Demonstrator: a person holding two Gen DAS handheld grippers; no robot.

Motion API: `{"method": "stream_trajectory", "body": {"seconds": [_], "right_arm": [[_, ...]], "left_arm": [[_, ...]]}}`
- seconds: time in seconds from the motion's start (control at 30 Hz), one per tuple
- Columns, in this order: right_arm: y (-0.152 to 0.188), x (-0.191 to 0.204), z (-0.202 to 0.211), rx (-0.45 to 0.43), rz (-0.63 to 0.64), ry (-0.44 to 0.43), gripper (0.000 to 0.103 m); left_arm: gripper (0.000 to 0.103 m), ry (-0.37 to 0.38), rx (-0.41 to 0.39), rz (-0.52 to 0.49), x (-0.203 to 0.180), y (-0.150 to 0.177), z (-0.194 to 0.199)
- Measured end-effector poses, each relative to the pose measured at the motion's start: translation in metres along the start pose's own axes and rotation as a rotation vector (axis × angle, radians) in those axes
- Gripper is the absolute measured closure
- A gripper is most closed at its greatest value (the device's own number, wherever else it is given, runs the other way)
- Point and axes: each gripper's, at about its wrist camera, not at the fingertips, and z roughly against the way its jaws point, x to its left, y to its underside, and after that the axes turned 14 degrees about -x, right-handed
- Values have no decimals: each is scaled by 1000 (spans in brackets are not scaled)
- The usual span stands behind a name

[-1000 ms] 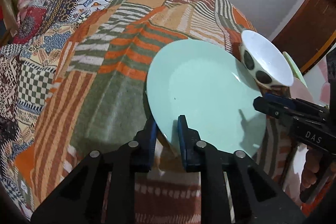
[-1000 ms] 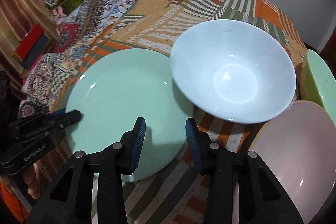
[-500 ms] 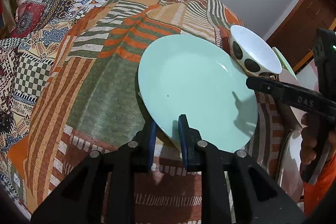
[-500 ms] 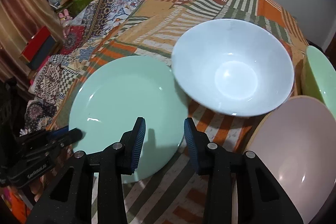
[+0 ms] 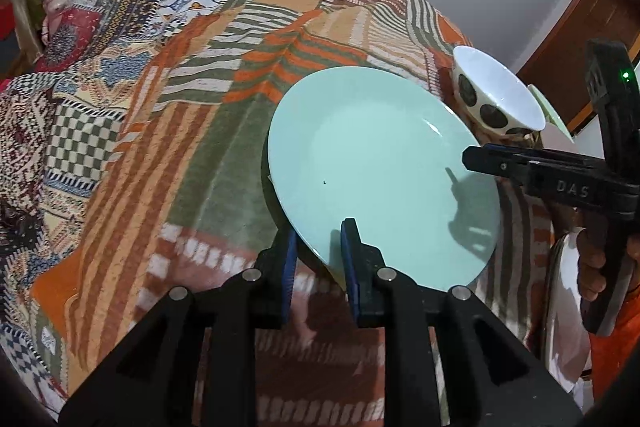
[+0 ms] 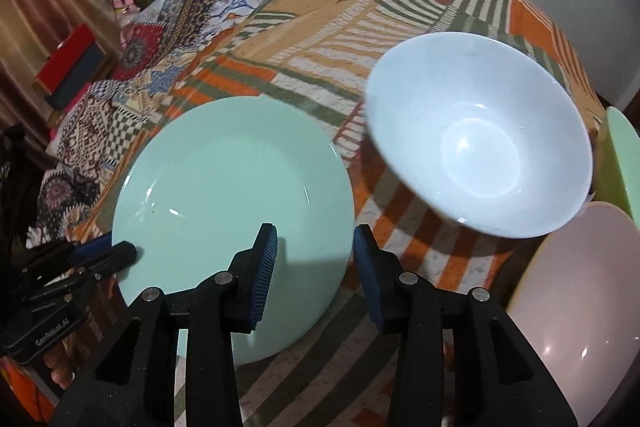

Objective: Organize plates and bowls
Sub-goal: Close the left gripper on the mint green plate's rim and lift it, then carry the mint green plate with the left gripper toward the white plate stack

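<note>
My left gripper is shut on the near rim of a mint green plate and holds it tilted above the patchwork bedspread. The plate also shows in the right wrist view, with the left gripper at its left edge. My right gripper is open and empty, over the plate's right edge; it also shows in the left wrist view. A white bowl with dark spots outside sits to the right of the plate.
A pale pink plate lies at the near right, and a light green dish stands behind it at the right edge. Clutter and boxes lie beyond the bed's left side. A white wall is behind.
The left gripper has lifted the green plate a little and drawn it back toward the near edge. The right gripper has drawn back slightly, its jaws still apart.
</note>
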Motion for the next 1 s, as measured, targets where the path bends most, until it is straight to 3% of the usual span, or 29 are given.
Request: {"method": "stream_trajectory", "body": {"seconds": [0.13,0.3,0.63,1.0], "right_arm": [[4,6,-1,15,16,-33,67],[6,7,-11,41,10,-25,67],[3,12,-21,55,20,-34,71],[7,7,-7,60,-16,-55,78]], "left_arm": [[81,-27,20,30,11,2,11],[81,-93,-3,-6,14,-10,13],[81,-81,30,24,22,-28,-26],[78,-104,44,15,11,-27,-17]]}}
